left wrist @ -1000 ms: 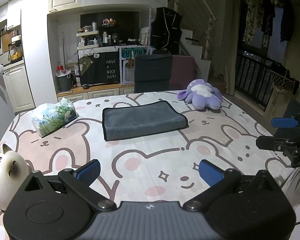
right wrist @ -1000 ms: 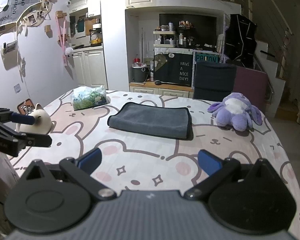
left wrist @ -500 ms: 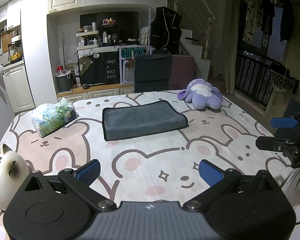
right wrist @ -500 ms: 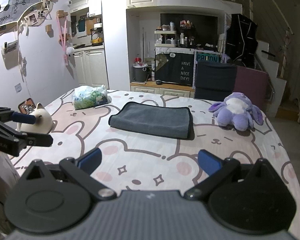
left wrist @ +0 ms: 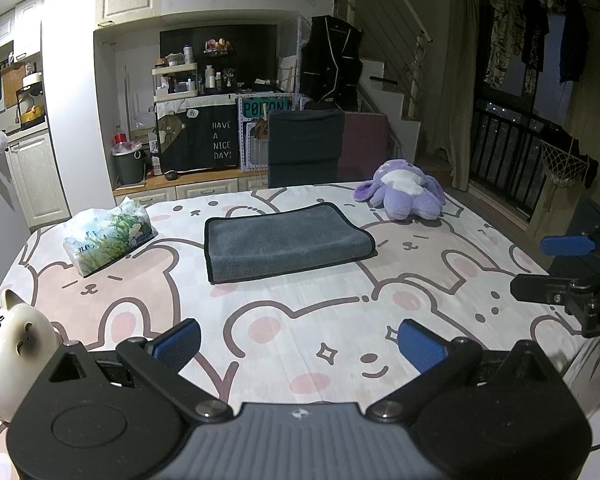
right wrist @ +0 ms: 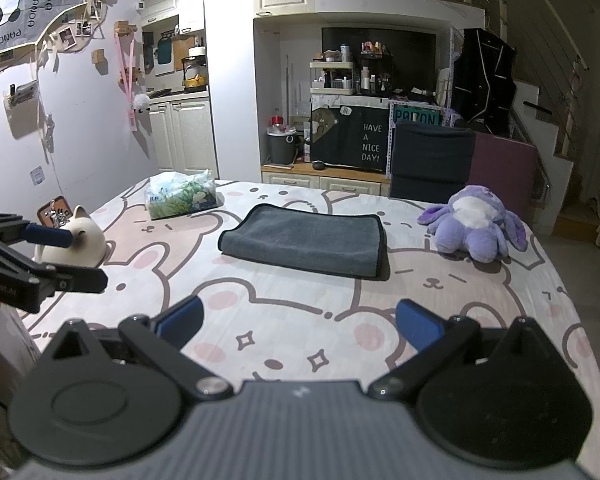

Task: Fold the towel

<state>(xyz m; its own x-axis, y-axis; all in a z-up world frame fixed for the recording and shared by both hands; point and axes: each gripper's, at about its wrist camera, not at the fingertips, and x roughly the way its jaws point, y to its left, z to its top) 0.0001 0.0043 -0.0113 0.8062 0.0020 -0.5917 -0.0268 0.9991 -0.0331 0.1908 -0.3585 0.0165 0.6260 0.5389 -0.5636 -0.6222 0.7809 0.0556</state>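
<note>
At the near table edge, left gripper [left wrist: 298, 342] and right gripper [right wrist: 300, 320] hover wide open, holding nothing. The grey towel [left wrist: 286, 242] looks already folded; any further fold probably wants both grippers pinching matching corners evenly.

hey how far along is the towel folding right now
Done, by the look of it: the grey towel lies as a neat folded rectangle on the bunny-print tablecloth, between the tissue pack and purple plush toy. In hand: nothing. The left hand-held gripper and right hand-held gripper are both open and empty, well short of the towel. Left: at most another fold, if a smaller bundle is wanted.
</note>
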